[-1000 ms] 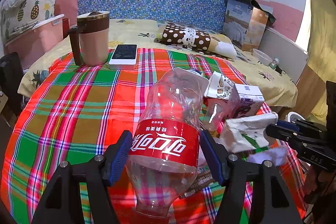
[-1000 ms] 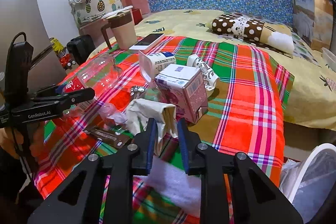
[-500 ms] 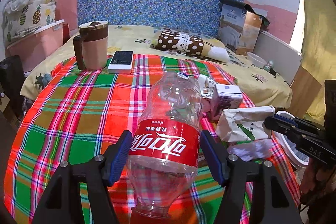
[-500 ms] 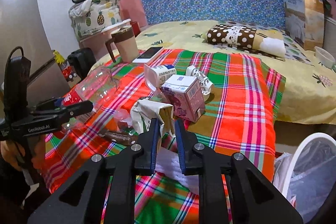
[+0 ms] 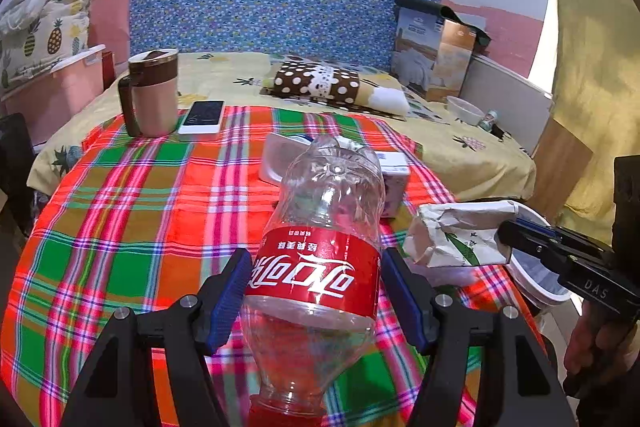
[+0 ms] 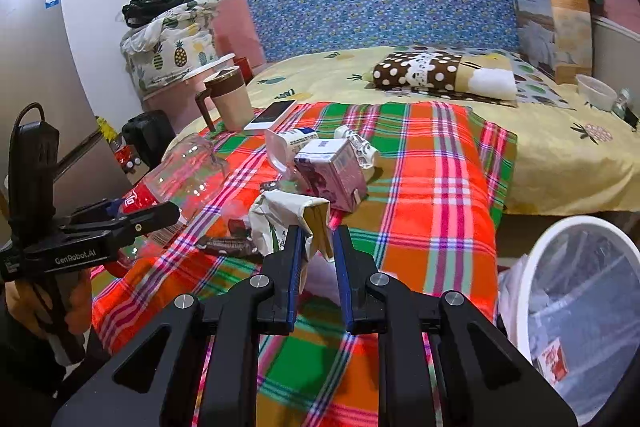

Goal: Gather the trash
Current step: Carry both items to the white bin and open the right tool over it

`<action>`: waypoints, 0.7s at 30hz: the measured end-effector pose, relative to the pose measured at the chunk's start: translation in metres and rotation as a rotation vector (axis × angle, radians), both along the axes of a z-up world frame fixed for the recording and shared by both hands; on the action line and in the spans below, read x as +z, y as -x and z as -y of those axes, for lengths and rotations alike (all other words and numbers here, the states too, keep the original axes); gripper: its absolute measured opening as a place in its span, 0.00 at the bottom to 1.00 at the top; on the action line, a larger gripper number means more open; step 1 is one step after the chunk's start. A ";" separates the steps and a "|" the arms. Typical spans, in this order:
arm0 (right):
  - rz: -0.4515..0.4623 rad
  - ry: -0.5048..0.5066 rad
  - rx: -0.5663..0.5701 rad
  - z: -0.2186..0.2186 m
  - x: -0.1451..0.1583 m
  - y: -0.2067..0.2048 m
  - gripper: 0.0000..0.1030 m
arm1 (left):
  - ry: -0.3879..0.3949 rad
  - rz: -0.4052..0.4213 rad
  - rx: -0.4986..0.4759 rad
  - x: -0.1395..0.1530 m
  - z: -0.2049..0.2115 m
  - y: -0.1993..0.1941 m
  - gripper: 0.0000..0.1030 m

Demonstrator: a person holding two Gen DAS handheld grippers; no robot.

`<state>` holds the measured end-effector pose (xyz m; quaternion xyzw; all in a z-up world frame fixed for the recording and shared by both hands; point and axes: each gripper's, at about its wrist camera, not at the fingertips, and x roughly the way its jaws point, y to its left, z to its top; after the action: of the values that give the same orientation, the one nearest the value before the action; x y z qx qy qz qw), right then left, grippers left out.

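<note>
Gripping an empty cola bottle (image 5: 320,259) in the left gripper (image 5: 316,303), a crumpled white paper bag (image 6: 288,219) in the right gripper (image 6: 316,255), both above the plaid cloth (image 5: 120,227). Lying beyond: purple carton (image 6: 334,175), yogurt cup (image 6: 288,145), mug (image 5: 152,95), phone (image 5: 202,117). Standing at the right, a white bin (image 6: 576,227).

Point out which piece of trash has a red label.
The clear plastic bottle clamped in the left gripper; the crumpled paper bag and purple carton lack one.

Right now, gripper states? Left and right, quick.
Left gripper: closed on the cola bottle, lifted off the cloth.
Right gripper: closed on the crumpled paper bag.
</note>
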<state>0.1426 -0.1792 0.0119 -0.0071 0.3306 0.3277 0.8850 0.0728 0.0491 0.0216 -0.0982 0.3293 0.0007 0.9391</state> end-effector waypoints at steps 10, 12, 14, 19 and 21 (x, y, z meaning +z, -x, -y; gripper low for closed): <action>0.002 -0.009 -0.032 0.013 -0.001 0.010 0.18 | 0.004 -0.004 -0.048 0.001 0.023 0.006 0.64; 0.007 -0.013 -0.040 0.017 0.000 0.011 0.18 | 0.002 -0.005 -0.052 0.001 0.027 0.007 0.64; 0.011 -0.017 -0.050 0.020 0.001 0.012 0.18 | 0.003 -0.005 -0.063 0.002 0.032 0.007 0.64; 0.022 -0.025 -0.089 0.033 0.003 0.013 0.18 | 0.001 -0.006 -0.103 0.004 0.048 0.001 0.65; 0.025 -0.026 -0.113 0.041 0.004 0.013 0.18 | 0.001 -0.005 -0.127 0.004 0.058 -0.004 0.64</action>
<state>0.1291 -0.2201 0.0154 0.0187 0.3153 0.2815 0.9061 0.0765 -0.0086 0.0258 -0.0776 0.3374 -0.0587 0.9363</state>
